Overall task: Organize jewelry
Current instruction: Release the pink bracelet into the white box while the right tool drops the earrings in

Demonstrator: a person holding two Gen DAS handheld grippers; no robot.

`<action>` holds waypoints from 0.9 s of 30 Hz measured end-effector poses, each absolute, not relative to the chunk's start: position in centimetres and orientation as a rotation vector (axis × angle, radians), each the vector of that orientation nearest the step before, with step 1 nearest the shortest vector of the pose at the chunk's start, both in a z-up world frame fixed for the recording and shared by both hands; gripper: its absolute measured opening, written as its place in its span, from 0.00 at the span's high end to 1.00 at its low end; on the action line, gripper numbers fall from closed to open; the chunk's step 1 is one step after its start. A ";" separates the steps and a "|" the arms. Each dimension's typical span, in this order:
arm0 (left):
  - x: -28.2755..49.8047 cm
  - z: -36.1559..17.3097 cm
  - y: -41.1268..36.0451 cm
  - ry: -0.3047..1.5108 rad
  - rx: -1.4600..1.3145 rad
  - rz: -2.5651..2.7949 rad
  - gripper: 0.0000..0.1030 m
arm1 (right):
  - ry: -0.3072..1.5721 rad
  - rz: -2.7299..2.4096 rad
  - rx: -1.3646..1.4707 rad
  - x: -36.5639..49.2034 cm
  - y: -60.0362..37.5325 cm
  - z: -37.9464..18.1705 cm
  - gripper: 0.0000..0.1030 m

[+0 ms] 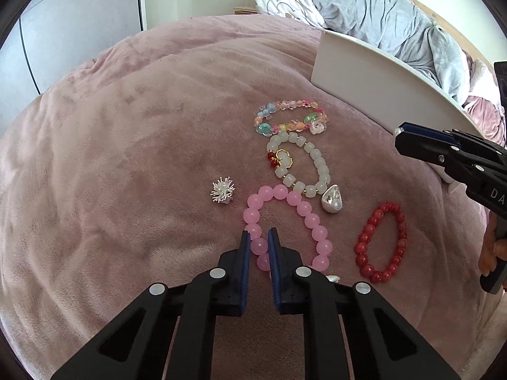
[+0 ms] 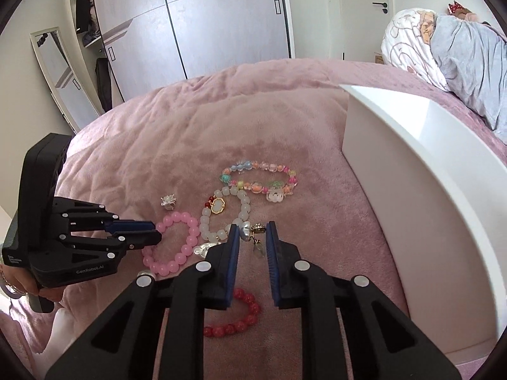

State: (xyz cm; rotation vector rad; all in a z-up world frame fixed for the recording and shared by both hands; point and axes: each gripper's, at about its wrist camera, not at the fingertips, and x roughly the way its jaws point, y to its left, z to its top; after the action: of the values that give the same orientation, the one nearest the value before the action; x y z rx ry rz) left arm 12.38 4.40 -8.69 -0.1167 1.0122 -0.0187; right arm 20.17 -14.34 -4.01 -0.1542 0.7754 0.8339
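Jewelry is laid out on a pink bedspread (image 1: 126, 126) beside a white box (image 2: 412, 164): a multicoloured bead bracelet (image 1: 290, 120), a pale green bracelet (image 1: 301, 164), a red bracelet (image 1: 381, 242), a silver ring (image 1: 222, 191). The pink bracelet (image 1: 285, 224) is clamped at its left side by the left gripper (image 1: 259, 236). A small earring (image 2: 253, 237) is held between the nearly closed jaws of the right gripper (image 2: 252, 231).

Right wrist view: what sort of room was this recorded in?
Most likely a bedroom. The jewelry lies on a bed's pink plush blanket, bundled bedding with a cartoon-print duvet is heaped at the far end, and a sliding-door wardrobe with a leaning mirror stands along the wall.
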 end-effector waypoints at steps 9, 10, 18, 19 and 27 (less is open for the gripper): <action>12.4 -2.3 2.7 0.910 -0.026 -0.031 0.84 | 0.664 0.807 -0.084 19.8 -17.8 0.9 0.83; 12.5 -1.6 2.7 0.901 -0.025 -0.032 0.84 | 0.652 0.800 -0.074 19.8 -18.3 1.4 0.83; 14.3 5.3 0.5 0.829 0.076 -0.051 0.84 | 0.582 0.753 -0.012 20.9 -22.0 4.6 0.83; 14.7 6.2 0.1 0.821 0.085 -0.059 0.84 | 0.574 0.745 -0.006 21.0 -22.5 5.0 0.83; 19.5 11.7 -4.9 0.794 0.130 -0.130 0.84 | 0.531 0.679 0.021 22.1 -26.1 6.8 0.83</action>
State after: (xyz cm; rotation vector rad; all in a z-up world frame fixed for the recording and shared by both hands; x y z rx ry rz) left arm 19.54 -4.91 11.73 0.1301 0.7935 -0.1300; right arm 22.08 -26.11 6.76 0.0210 0.5307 0.6790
